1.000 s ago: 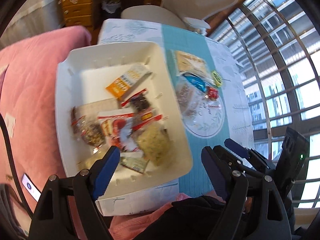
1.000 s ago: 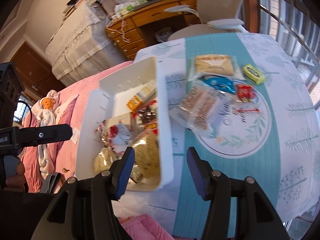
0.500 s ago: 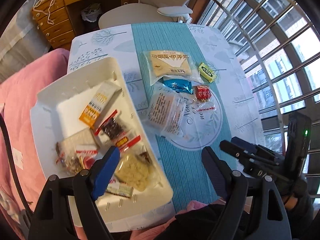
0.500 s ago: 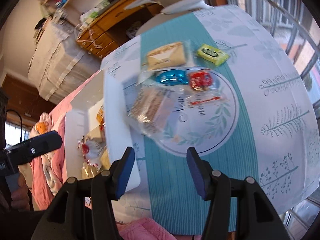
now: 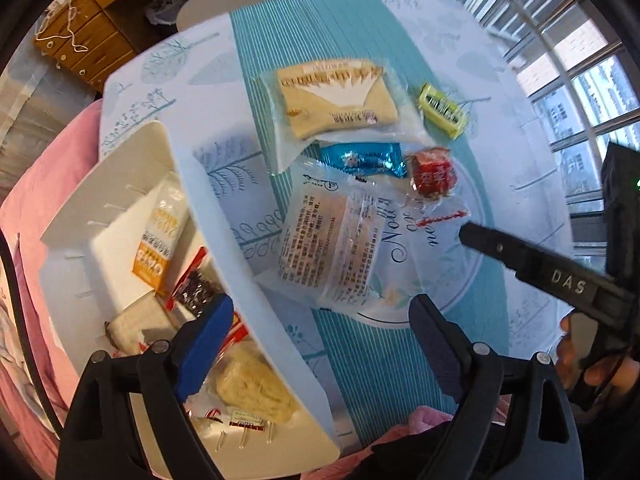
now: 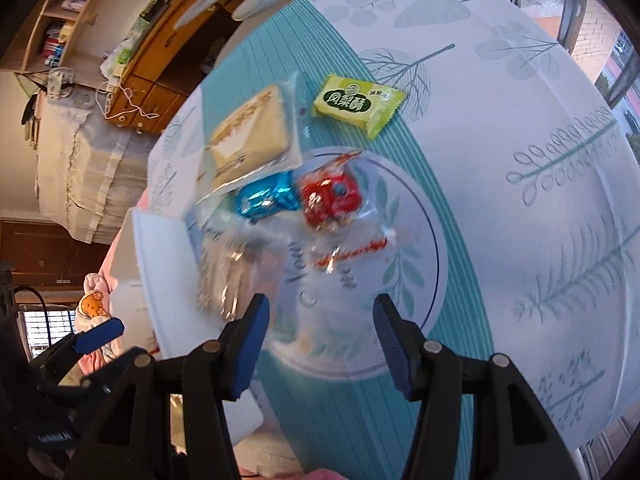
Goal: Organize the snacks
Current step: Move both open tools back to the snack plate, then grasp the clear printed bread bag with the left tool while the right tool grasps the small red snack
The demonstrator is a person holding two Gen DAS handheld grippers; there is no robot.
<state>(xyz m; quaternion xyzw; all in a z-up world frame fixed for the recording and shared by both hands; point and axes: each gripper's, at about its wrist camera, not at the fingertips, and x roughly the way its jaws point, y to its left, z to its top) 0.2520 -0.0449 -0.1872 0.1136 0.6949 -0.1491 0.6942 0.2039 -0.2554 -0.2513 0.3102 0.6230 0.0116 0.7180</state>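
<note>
Moved: both grippers have been swung off the white box and over toward the loose snacks on the table since a second ago.
Left gripper (image 5: 316, 344): the blue pads are held wide apart and nothing is held. One pad is seen over the box edge, the other over the teal cloth.
Right gripper (image 6: 320, 344): the pads are spread wide and nothing is held. It is seen above the round picture on the tablecloth (image 6: 520, 184).
White box (image 5: 240, 264): it is set at the left side of the table. An orange packet (image 5: 158, 240), a dark red packet (image 5: 196, 284) and a pale crumbly snack (image 5: 252, 392) are seen inside, with more at the near end.
Clear packet with writing (image 5: 328, 248): it is laid flat just beside the box, nearest the grippers. It is blurred in the right view.
Red candy (image 6: 330, 198): it is laid in a clear wrapper, next to the blue packet (image 6: 266, 198). They may be touching; that cannot be told for sure.
Tan cake packet (image 6: 250, 136): it is laid past the blue packet, and its clear edge is over it.
Green-yellow packet (image 6: 358, 104): it is laid apart from the rest, farther back.
Far side: a pale chair (image 5: 256, 4) and wooden drawers (image 5: 92, 44) are seen behind the table.
</note>
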